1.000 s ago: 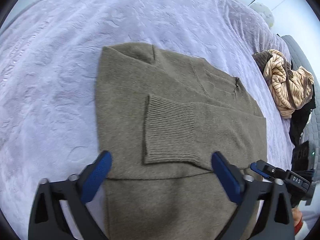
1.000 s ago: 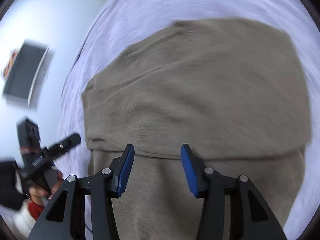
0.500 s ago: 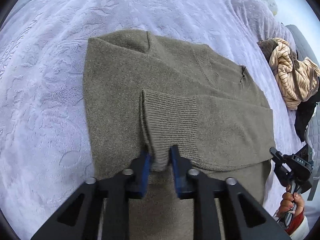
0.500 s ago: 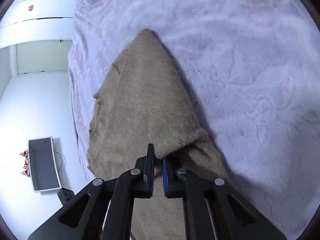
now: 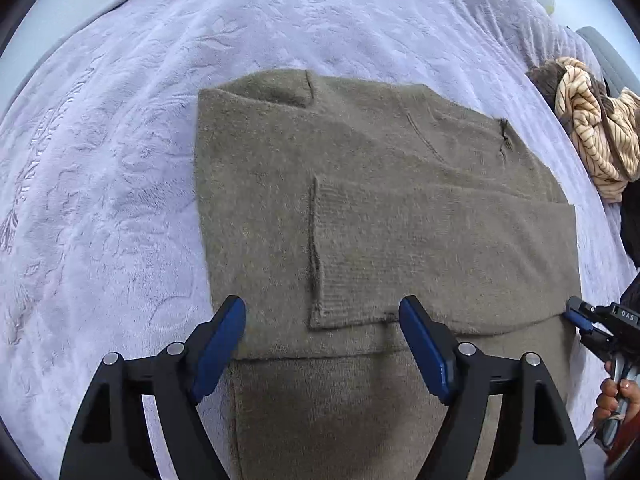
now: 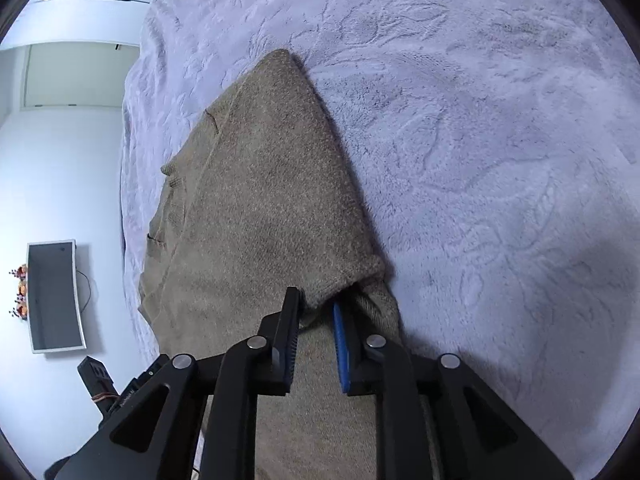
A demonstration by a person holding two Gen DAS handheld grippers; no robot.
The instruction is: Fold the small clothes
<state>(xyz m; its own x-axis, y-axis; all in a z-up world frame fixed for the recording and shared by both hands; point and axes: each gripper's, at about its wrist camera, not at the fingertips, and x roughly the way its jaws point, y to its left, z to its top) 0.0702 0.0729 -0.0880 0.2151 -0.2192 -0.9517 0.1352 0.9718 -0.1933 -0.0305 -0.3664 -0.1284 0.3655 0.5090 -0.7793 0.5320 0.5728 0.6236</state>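
The olive sweater (image 5: 360, 216) lies partly folded on the lavender bedspread (image 5: 100, 200), a ribbed sleeve cuff (image 5: 344, 264) laid across its body. The left hand-held gripper (image 5: 322, 344) has just been opening; its jaws stand wide above the cuff, nothing between them, so the loose sleeve could slide askew if snagged on the way off. The right hand-held gripper (image 6: 314, 332) has also been opening, its jaws parted around the folded corner (image 6: 352, 276) without pressing it; pulling away carelessly could drag that corner and undo the fold.
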